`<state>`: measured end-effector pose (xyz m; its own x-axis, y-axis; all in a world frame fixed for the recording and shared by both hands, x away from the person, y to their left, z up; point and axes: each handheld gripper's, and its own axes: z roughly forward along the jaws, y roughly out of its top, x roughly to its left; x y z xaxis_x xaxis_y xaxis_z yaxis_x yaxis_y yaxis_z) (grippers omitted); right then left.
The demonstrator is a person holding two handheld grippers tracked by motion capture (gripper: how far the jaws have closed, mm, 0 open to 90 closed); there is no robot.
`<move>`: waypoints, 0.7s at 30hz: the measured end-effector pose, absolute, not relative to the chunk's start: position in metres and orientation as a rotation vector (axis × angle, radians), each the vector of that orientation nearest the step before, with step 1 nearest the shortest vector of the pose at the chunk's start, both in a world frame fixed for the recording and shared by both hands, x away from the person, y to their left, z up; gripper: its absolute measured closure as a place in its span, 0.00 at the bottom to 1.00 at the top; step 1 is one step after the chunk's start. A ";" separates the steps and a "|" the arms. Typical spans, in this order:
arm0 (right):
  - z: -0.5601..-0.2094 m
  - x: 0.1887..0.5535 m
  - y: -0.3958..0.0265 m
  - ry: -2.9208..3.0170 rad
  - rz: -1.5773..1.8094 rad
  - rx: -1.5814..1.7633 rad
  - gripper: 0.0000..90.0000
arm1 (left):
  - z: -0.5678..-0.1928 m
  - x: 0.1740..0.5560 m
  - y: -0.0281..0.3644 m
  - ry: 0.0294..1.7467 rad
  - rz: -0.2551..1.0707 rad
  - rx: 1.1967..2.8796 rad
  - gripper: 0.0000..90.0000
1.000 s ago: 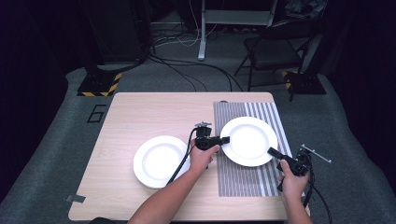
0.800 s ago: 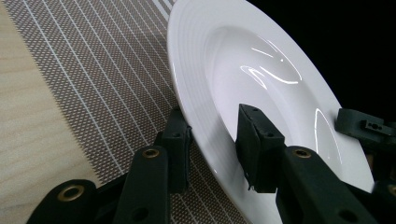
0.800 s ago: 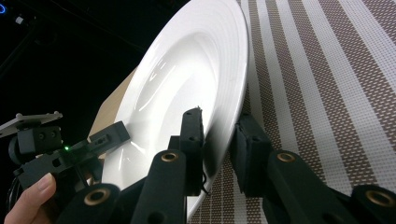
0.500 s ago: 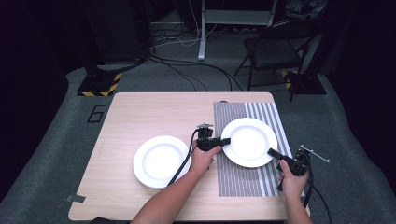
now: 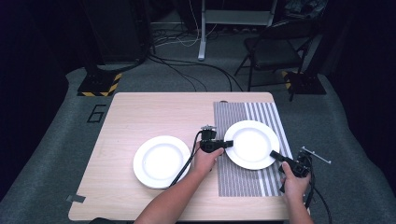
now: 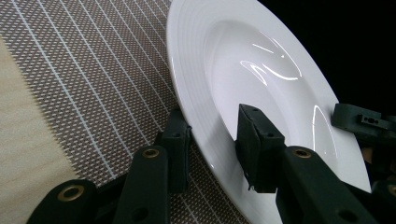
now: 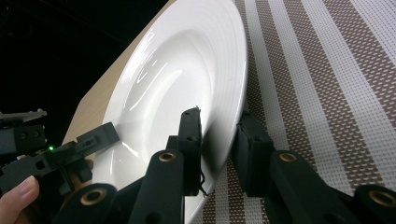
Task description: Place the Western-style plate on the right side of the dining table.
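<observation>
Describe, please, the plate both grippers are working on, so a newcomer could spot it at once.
On the wooden table, find the striped placemat at its right side. The white plate lies there, with the left gripper and right gripper astride opposite rims. The other plate sits on bare wood, untouched.

Dim room, grey carpet [image 5: 56,140], wooden table [image 5: 154,112], dark folding chair [image 5: 275,46], floor cables [image 5: 187,70]

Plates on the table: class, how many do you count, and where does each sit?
2. One plate lies on bare wood at left; the other plate is on the striped mat, its rim between both grippers' jaws.
</observation>
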<state>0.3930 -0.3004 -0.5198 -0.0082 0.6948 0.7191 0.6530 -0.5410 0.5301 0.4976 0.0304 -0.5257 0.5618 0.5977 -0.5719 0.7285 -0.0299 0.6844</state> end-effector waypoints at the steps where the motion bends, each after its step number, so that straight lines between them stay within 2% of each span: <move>1: -0.521 0.393 -0.301 1.486 1.625 2.185 0.82 | -0.526 0.498 0.030 1.112 -0.148 1.717 0.73; 21: -0.526 0.396 -0.299 1.467 1.573 2.235 0.79 | -0.529 0.496 0.027 1.125 -0.133 1.736 0.71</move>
<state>0.3956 -0.2994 -0.5258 0.0387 0.7015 0.7116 0.6608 -0.5521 0.5084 0.4961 0.0267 -0.5290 0.5573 0.6171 -0.5555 0.7297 -0.0449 0.6823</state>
